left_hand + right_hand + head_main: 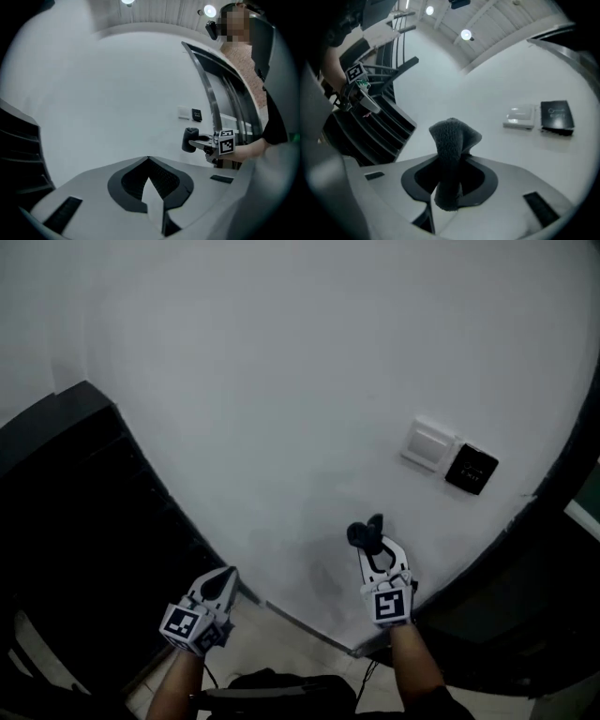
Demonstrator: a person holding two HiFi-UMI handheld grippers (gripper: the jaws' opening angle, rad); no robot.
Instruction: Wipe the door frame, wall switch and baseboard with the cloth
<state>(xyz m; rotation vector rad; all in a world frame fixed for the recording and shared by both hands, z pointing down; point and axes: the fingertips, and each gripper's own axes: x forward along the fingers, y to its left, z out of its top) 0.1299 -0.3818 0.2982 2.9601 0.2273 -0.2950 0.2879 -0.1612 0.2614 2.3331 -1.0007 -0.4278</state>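
Right claw is clamped on the cloth, a dark bunched wad standing up past the tips. It is held near the wall, below and left of the wall switch. Left claw is pinched together on nothing and sits low, well apart from the right one.

Likely step: take the cloth up to the switch.
- Lead with the bunched end and press lightly (a hard push could flip the rocker).
- Run round the plate's edges as well as its face.
- Keep the grip firm; only a narrow fold sits between the jaws.

Hard to read:
- Whether the cloth touches the wall: cannot tell.
- The dark panel just beside the switch is unidentified.
- The door frame is cut off at the right edge.
- The baseboard is no more than a thin, dim line at the wall's foot.
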